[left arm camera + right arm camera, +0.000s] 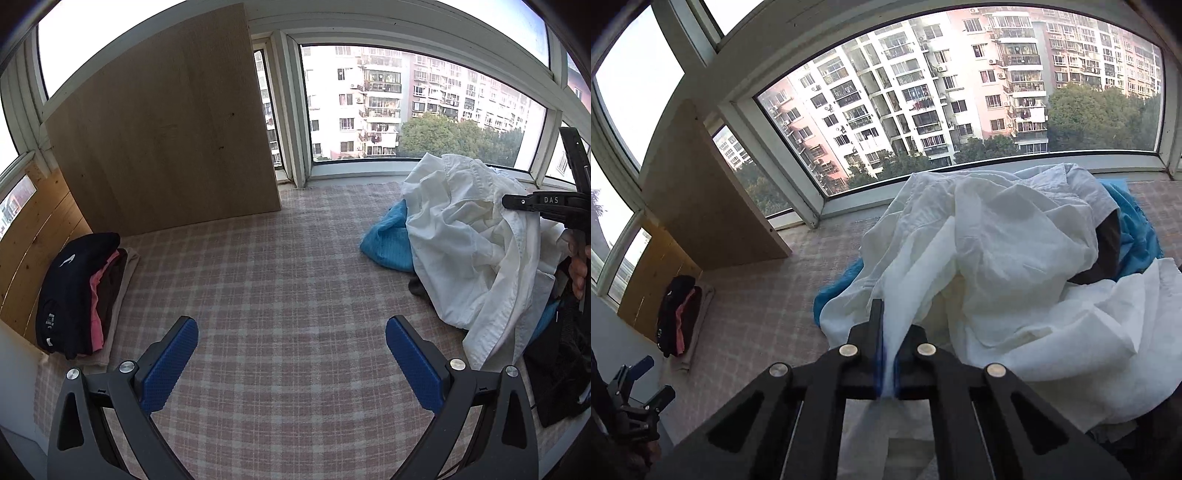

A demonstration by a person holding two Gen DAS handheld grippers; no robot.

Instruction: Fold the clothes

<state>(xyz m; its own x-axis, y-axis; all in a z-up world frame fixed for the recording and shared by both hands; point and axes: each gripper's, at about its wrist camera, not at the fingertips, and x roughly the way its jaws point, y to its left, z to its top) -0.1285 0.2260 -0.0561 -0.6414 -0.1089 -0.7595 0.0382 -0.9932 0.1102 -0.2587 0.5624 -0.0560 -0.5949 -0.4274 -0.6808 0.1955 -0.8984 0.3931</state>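
Note:
A crumpled white shirt (pixel 476 251) lies on top of a pile of unfolded clothes at the right of the checked cloth (pixel 280 280). It fills the right wrist view (pixel 997 266). My right gripper (pixel 886 350) is shut on a fold of the white shirt and lifts it off the pile; it shows at the right edge of the left wrist view (pixel 532 201). My left gripper (pixel 291 347) is open and empty above the checked cloth, apart from the shirt. It also shows low at the left of the right wrist view (pixel 646 380).
A stack of folded clothes (pixel 81 291), black on top with pink under it, sits at the far left by a wooden panel (pixel 166 125). A blue garment (pixel 388 236) and dark clothes (pixel 561 354) lie under the shirt. Windows (pixel 406 107) run behind.

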